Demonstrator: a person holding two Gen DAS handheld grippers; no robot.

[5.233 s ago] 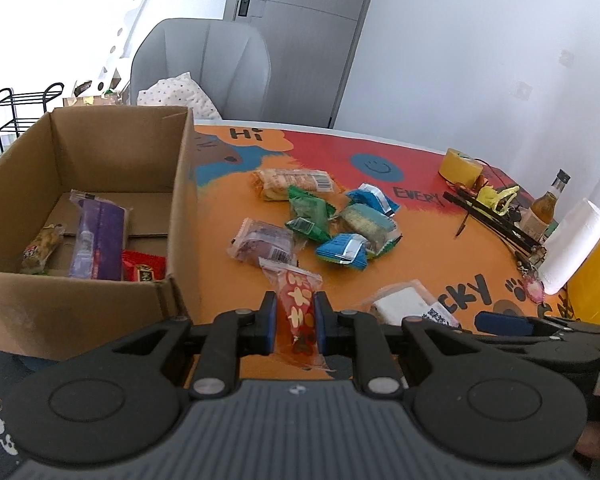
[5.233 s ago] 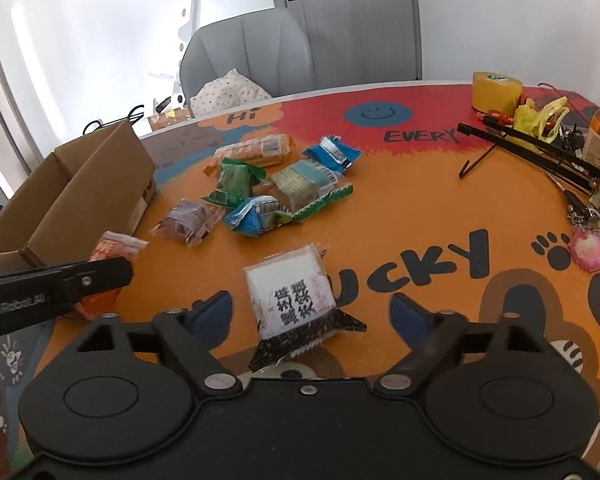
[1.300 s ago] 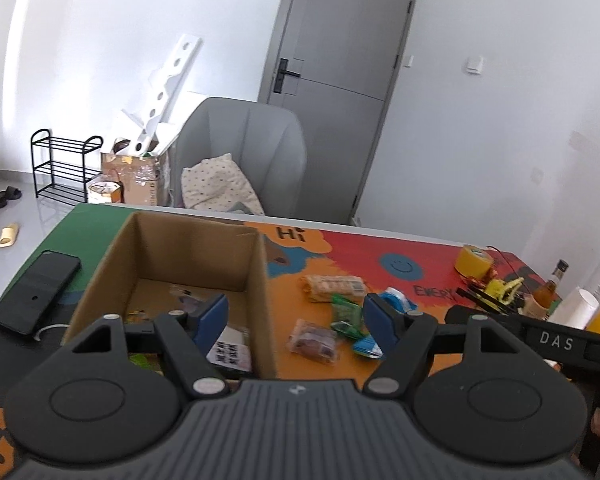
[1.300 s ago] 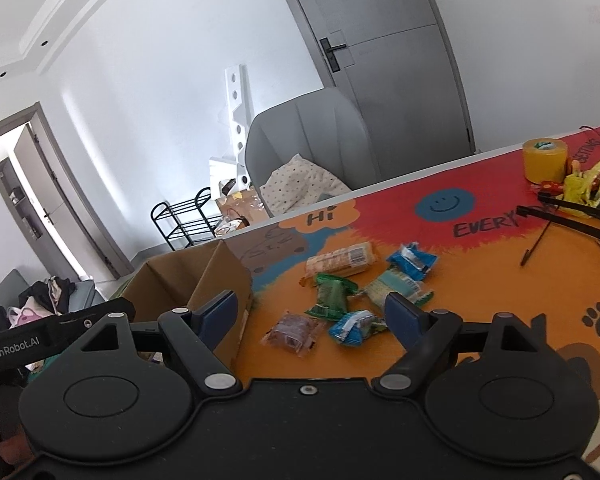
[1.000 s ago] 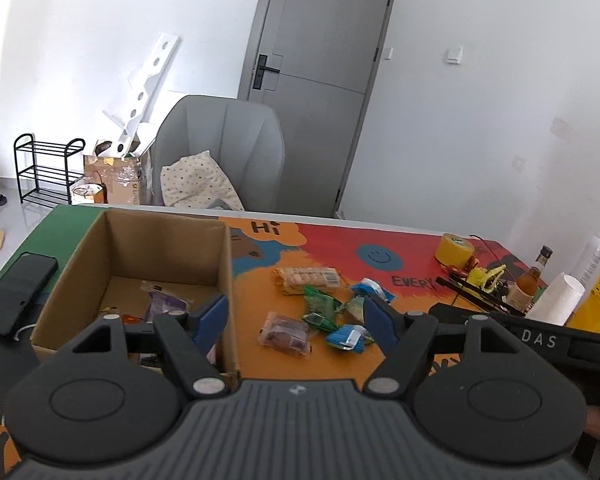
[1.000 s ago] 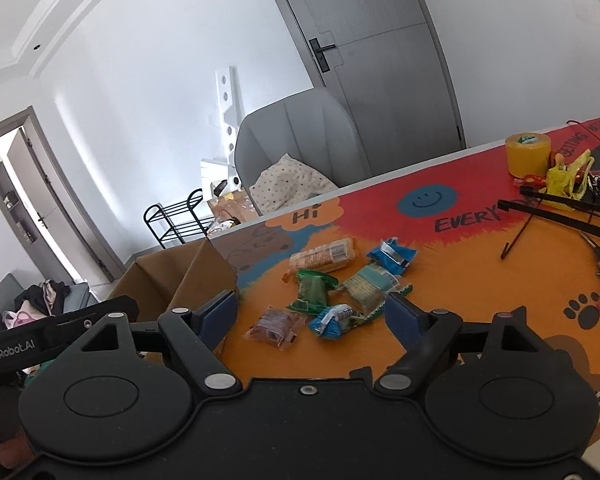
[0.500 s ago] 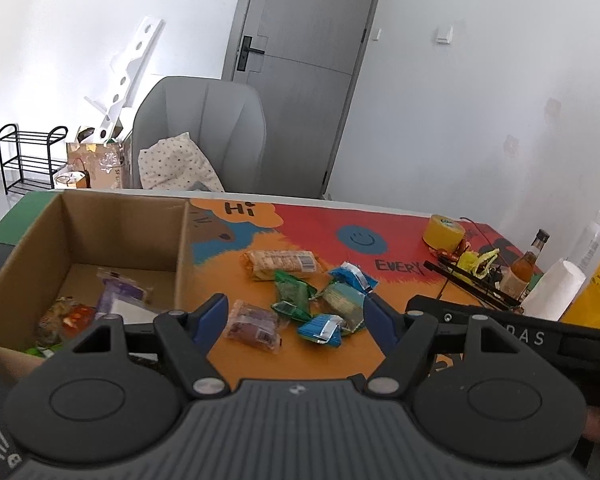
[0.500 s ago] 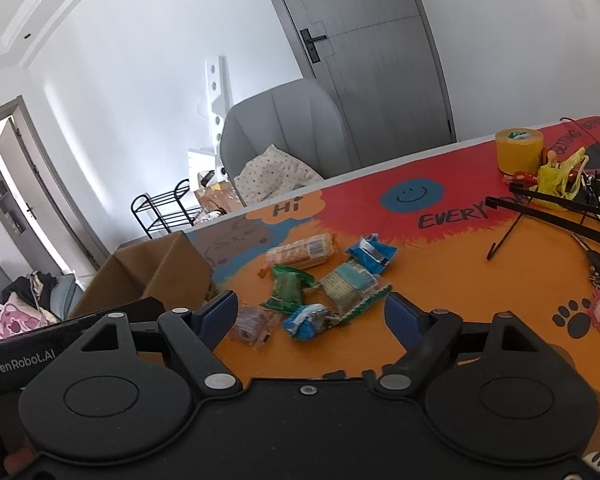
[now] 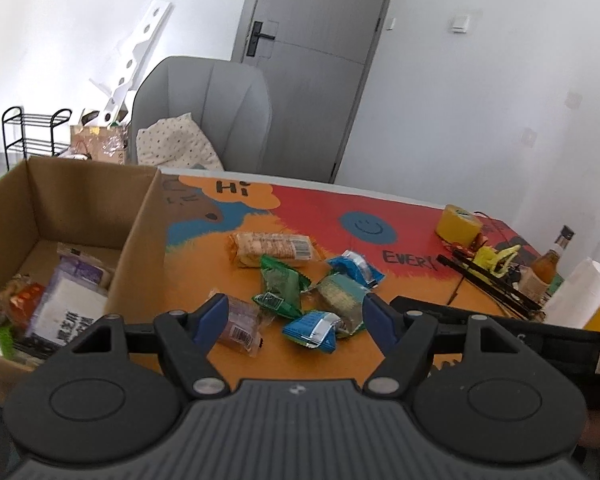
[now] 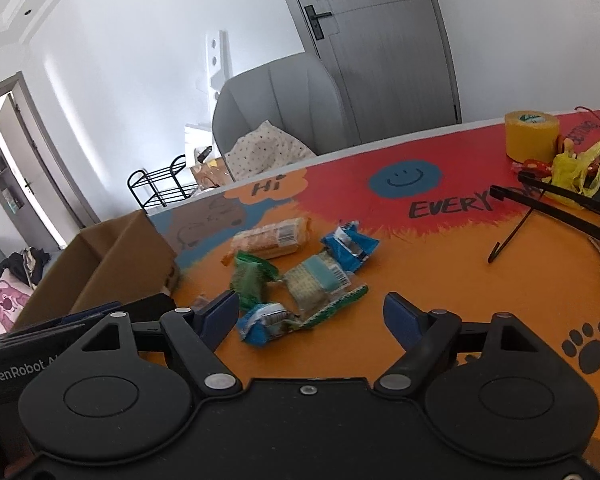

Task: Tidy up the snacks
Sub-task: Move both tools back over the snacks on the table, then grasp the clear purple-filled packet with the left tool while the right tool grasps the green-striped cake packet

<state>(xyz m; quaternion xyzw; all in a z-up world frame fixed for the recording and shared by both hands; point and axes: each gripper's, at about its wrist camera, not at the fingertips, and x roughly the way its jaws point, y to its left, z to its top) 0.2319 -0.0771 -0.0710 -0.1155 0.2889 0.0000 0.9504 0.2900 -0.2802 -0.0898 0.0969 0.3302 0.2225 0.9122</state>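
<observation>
Several snack packets lie in a cluster on the orange table: a long biscuit pack (image 9: 274, 245), a green packet (image 9: 279, 284), a purple packet (image 9: 240, 325) and a small blue packet (image 9: 312, 330). An open cardboard box (image 9: 140, 240) at the left holds several snacks, among them a white packet (image 9: 66, 314). My left gripper (image 9: 296, 318) is open and empty, above the near side of the cluster. My right gripper (image 10: 310, 314) is open and empty, over the blue packet (image 10: 266, 322) and the teal cracker pack (image 10: 320, 280).
A yellow tape roll (image 10: 531, 136), black rods (image 10: 560, 204), yellow scraps and a brown bottle (image 9: 548, 264) crowd the right side of the table. A white roll (image 9: 580, 296) stands at the right edge. A grey chair (image 9: 208, 112) stands behind the table.
Earlier each gripper took a packet; both packets now lie in the box. Both open grippers have since swung right and lowered from the box toward the snack cluster.
</observation>
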